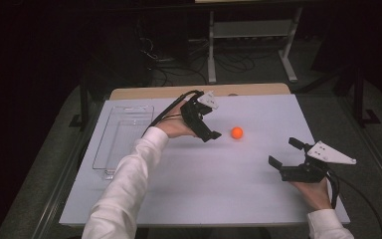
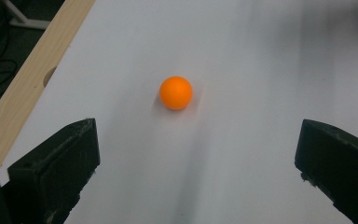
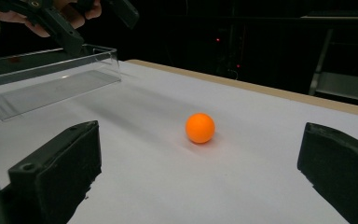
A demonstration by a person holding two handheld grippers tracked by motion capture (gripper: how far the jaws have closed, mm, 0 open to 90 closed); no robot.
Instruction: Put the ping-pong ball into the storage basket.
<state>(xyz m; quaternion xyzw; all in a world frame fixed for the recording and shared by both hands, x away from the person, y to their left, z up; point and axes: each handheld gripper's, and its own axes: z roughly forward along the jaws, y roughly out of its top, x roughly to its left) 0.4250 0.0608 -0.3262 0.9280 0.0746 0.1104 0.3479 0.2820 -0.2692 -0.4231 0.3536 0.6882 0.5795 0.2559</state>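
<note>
Orange ball, smooth, round, lay loose on matte white table, just beside my left gripper, jaws spread. My right gripper spread too, well apart. Clear plastic tray, rectangular, far left.

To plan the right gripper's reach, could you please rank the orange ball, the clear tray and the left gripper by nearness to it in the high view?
1. orange ball, mid-table
2. left gripper, beyond the ball
3. clear tray, far left
</note>
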